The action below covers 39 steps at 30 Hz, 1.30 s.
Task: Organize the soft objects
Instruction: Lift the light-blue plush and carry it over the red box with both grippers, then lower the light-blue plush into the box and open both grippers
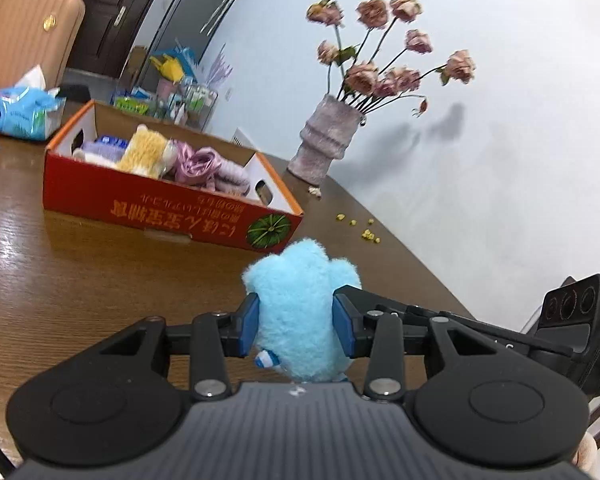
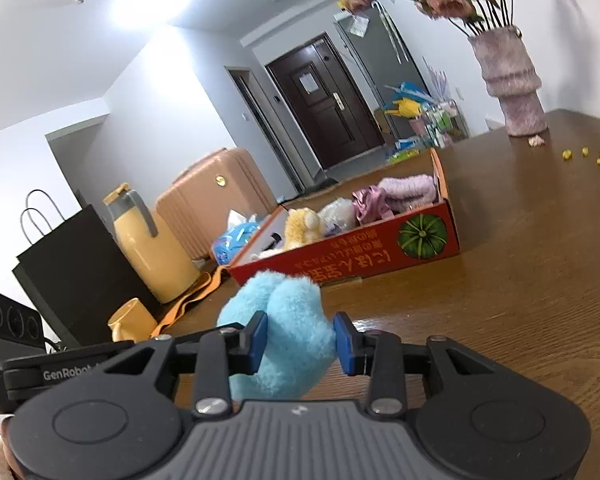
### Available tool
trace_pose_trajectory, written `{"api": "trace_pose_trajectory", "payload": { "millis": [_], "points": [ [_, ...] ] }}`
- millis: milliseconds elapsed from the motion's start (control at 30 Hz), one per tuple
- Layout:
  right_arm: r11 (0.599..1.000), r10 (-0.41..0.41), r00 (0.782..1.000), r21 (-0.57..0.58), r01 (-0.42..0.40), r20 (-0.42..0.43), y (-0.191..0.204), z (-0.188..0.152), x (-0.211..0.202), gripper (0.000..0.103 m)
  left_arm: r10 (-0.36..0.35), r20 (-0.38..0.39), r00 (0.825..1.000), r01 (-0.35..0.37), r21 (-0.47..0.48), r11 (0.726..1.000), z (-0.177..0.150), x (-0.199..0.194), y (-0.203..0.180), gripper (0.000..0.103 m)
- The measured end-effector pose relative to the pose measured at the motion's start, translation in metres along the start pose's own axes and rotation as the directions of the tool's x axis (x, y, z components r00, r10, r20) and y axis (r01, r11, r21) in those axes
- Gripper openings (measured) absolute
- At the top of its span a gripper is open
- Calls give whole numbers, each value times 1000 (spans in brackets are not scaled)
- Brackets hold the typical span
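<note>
A fluffy light-blue plush toy (image 1: 300, 300) sits between the blue pads of my left gripper (image 1: 298, 326), which is shut on it above the wooden table (image 1: 80, 280). My right gripper (image 2: 302, 342) is shut on the same blue plush (image 2: 284, 332) from its other side. A red cardboard box (image 1: 160, 204) with a pumpkin picture lies ahead on the table; it holds a yellow plush (image 1: 146, 152), pink ribbon and lilac knitwear (image 1: 216, 170). The box also shows in the right wrist view (image 2: 360, 248).
A pink vase of dried roses (image 1: 328, 140) stands behind the box near the wall, with yellow crumbs (image 1: 364, 232) scattered beside it. A tissue pack (image 1: 20, 112), a yellow jug (image 2: 148, 240), a black paper bag (image 2: 72, 276) and a yellow cup (image 2: 134, 320) are on the left.
</note>
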State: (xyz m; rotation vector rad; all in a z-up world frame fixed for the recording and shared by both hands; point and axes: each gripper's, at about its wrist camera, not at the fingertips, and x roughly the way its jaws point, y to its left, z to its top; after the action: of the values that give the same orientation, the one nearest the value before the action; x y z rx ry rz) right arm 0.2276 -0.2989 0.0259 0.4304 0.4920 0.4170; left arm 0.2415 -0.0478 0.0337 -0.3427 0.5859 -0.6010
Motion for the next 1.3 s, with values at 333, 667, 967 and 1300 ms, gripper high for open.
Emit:
{"api": "trace_pose_trajectory", "payload": {
  "millis": [333,667,967,1300],
  "points": [
    [1000,6,999,-22,-4,50,9,8,-10,35,-14,55,998,11,61,998,17,-1,-10,39],
    [994,-18,997,-106,26,80,-13,101,80,35,-51,79,996,48,50,998,116,83,38,39],
    [995,-61,997,-83,56,-54,-57,158,221,35,36,14,999,-36,4,999,170,187,121,39],
    [949,-224,961,-260,178,-162,-58,134,288,27,156,-11,988,-150,199,968,155,213,134,35]
  ]
}}
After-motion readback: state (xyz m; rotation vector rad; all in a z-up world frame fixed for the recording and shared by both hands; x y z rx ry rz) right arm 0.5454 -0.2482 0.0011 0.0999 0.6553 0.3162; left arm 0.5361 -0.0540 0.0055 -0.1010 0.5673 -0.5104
